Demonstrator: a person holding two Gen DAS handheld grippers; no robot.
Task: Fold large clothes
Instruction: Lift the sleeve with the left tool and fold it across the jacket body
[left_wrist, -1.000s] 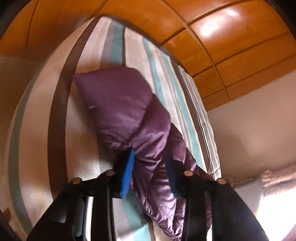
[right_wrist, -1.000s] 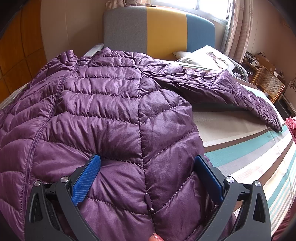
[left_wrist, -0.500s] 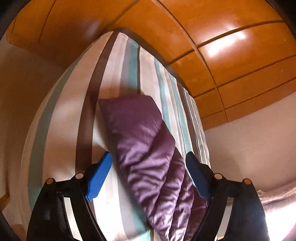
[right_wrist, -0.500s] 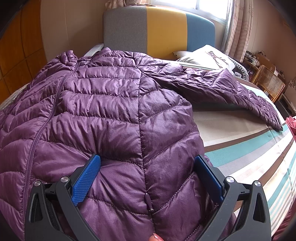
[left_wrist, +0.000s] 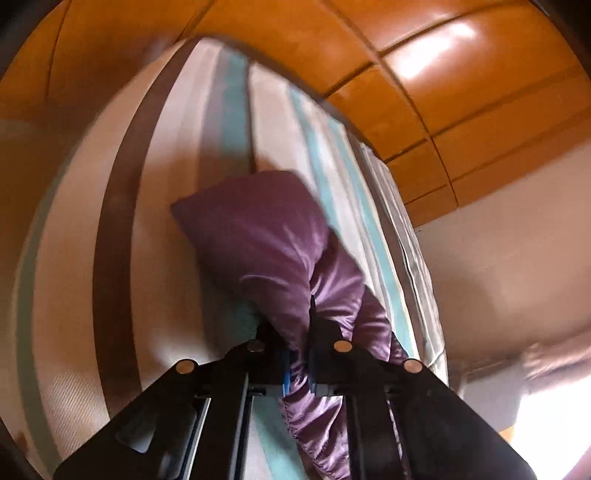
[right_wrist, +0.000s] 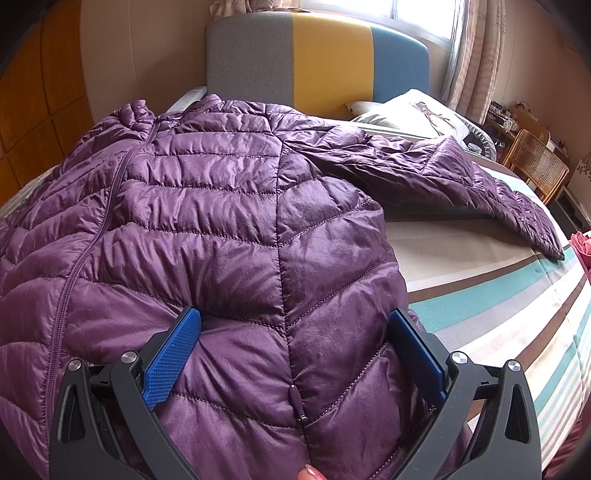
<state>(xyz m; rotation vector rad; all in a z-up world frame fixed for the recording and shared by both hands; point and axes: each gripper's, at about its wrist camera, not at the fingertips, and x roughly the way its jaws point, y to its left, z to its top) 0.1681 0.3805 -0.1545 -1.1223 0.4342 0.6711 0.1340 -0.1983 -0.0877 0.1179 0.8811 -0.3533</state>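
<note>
While left tool (left_wrist: 297, 354) pinches glossy sleeve (left_wrist: 258, 236), quilted puffy jacket (right_wrist: 207, 229) sprawls.

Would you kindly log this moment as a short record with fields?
garment: purple puffer jacket, spread on the bed
surface: striped bedcover
left gripper: shut on a jacket sleeve
right gripper: open, fingers resting on the jacket body, not pinching
other sleeve: stretched out toward the pillow
zip: closed up the front
fold: not yet made
</note>
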